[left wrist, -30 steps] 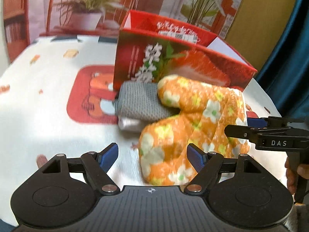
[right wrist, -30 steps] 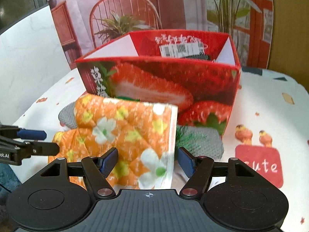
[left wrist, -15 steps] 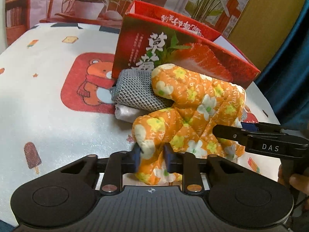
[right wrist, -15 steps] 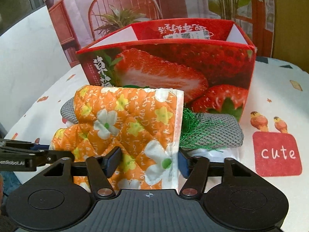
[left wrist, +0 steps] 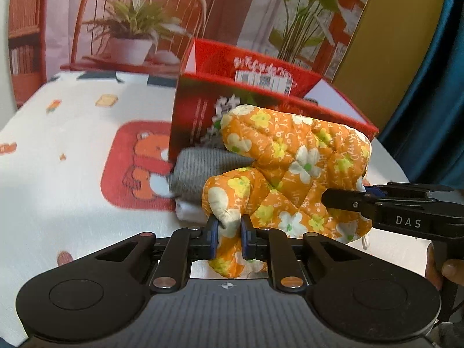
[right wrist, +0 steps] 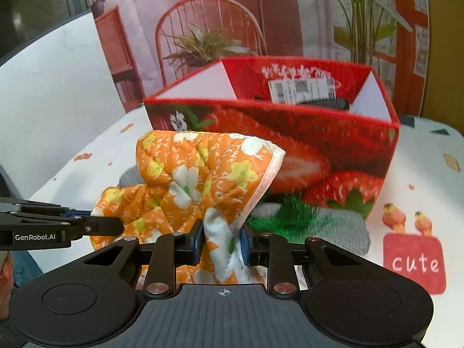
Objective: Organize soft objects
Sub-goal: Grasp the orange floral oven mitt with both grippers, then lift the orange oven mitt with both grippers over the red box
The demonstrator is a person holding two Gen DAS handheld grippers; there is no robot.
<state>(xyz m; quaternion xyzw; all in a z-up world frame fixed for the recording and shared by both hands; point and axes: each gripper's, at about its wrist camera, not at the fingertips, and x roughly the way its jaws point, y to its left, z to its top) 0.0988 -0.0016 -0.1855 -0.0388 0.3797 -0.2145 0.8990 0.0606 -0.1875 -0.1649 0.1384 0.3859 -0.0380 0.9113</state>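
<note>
Two printed marks show: "GenRobot.AI" on left gripper (right wrist: 111,224), "cute" on tablecloth (right wrist: 414,264).

My right gripper (left wrist: 374,200) has "DAS" printed on its side, my left gripper (right wrist: 113,224) says "GenRobot.AI". The tablecloth (right wrist: 420,174) has a red "cute" patch. The box label (right wrist: 301,88) is too blurry to read.

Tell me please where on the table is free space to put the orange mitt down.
Free: the tablecloth left of the strawberry box, around the bear print; also right of the box, near the "cute" print. Crowded: directly before the box, where the orange mitt and grey cloths lie.
</note>
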